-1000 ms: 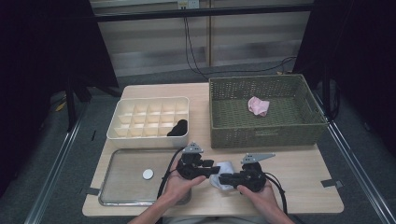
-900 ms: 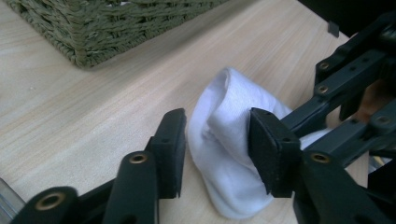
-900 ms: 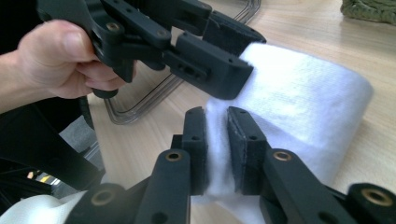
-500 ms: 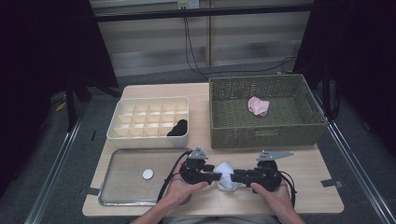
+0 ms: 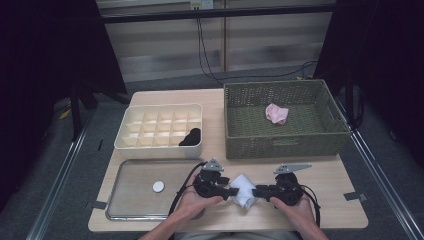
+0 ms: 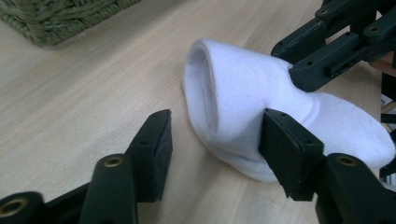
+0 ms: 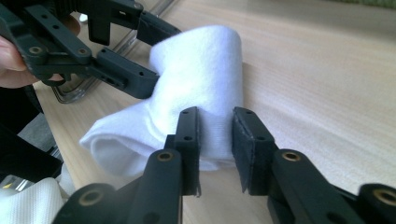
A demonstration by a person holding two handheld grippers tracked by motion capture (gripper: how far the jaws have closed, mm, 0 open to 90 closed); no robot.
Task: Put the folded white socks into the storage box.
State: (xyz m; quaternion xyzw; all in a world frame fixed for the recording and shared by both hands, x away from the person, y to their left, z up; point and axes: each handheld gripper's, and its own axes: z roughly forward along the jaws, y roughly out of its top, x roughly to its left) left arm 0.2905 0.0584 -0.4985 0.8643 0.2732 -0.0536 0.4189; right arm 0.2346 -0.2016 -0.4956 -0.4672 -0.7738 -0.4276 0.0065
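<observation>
Mid-fold on white sock (image 5: 243, 189) on counter (image 5: 330, 172): right gripper (image 7: 215, 122) jaws pinching a fold, left gripper (image 6: 212, 140) jaws just opened, loosely straddling cuff; next, likely re-grip and roll

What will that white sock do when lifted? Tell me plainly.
The white sock is soft knit, folded over itself, so it will likely droop and unfold. It looks light. The right gripper pinches a bunched fold, so it probably won't slip.

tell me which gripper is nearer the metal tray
Left. The left gripper sits beside the metal tray at its right edge; the right gripper lies farther right, beyond the white sock.
</observation>
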